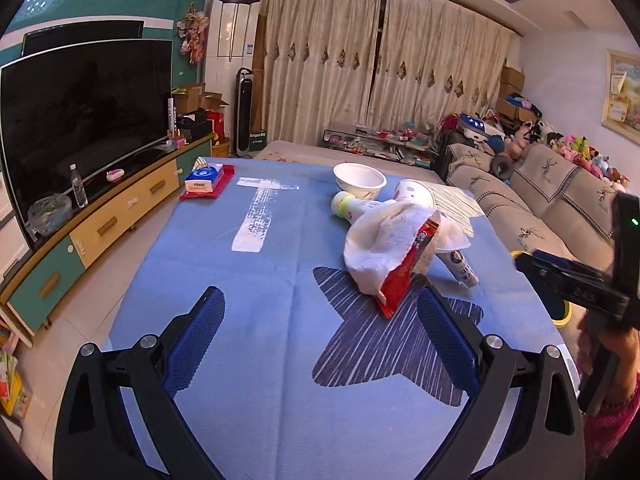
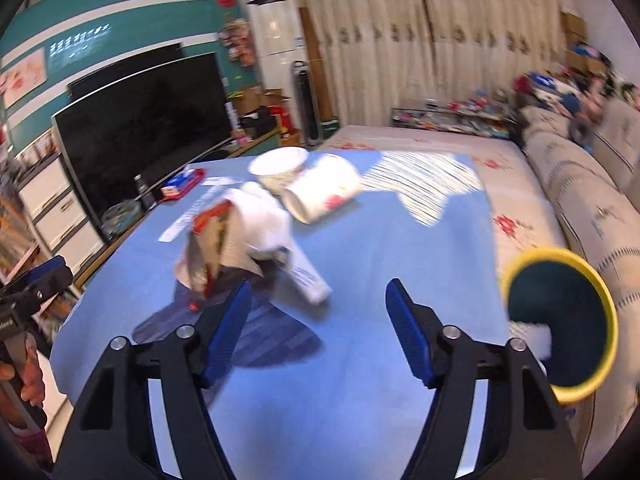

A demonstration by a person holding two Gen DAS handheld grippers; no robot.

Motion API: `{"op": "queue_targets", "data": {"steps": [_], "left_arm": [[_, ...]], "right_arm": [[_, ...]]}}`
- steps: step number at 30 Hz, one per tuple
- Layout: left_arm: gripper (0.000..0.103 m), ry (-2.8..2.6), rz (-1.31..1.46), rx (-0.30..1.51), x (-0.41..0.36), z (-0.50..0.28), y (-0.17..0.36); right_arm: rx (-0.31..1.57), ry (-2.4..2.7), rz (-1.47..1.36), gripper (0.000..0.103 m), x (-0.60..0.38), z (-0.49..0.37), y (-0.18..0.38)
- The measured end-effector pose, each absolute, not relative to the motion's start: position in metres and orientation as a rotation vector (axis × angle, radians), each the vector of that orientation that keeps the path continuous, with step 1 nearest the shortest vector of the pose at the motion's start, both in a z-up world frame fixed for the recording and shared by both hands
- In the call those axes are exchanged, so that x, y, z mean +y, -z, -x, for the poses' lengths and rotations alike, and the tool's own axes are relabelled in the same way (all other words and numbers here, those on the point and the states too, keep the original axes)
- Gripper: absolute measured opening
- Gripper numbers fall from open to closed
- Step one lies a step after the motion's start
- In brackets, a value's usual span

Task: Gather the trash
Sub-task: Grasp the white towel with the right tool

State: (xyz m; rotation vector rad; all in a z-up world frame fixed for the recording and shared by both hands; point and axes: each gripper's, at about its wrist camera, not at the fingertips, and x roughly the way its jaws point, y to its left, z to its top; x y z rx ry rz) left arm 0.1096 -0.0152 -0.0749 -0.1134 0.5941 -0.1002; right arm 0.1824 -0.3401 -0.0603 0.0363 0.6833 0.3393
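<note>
On the blue tablecloth (image 1: 280, 248) lies a trash pile: a crumpled white paper towel (image 1: 380, 240), a red snack wrapper (image 1: 402, 280), a white tube (image 1: 462, 266) and a small bottle (image 1: 346, 204). Behind them are a white bowl (image 1: 359, 180) and a paper cup (image 1: 414, 194) on its side. My left gripper (image 1: 320, 296) is open and empty, just short of the wrapper. My right gripper (image 2: 319, 286) is open and empty too, with the tube (image 2: 308, 280) just beyond its left finger. A yellow-rimmed bin (image 2: 540, 254) stands at the table's right edge with something white inside.
A blue tissue pack (image 1: 206, 180) on a red mat sits at the far left corner. A TV (image 1: 80, 120) on a low cabinet runs along the left, and a sofa (image 1: 560, 208) with soft toys along the right. A person's hand (image 2: 28, 376) shows at the left edge.
</note>
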Motion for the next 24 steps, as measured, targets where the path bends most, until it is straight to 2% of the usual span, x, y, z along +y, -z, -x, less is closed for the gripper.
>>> {"op": "queue_targets", "data": {"steps": [4, 14, 17, 19, 22, 24], "left_arm": [[0.095, 0.096, 0.122, 0.586, -0.007, -0.106, 0.076], [0.095, 0.070, 0.191, 0.621, 0.018, -0.109, 0.090], [0.095, 0.071, 0.198, 0.628, 0.021, -0.111, 0.093], [0.095, 0.071, 0.204, 0.633, 0.022, -0.111, 0.095], [0.095, 0.074, 0.214, 0.638, 0.025, -0.113, 0.098], [0.095, 0.078, 0.217, 0.643, 0.025, -0.114, 0.099]], "right_arm": [[0.714, -0.367, 0.025, 0.054, -0.302, -0.219, 0.067], [0.744, -0.378, 0.081, 0.047, -0.267, -0.253, 0.075], [0.741, -0.376, 0.097, 0.035, -0.259, -0.258, 0.073], [0.728, -0.373, 0.100, 0.019, -0.257, -0.257, 0.070], [0.702, -0.384, 0.092, 0.004, -0.254, -0.257, 0.060], [0.682, -0.394, 0.087, 0.001, -0.253, -0.257, 0.050]]}}
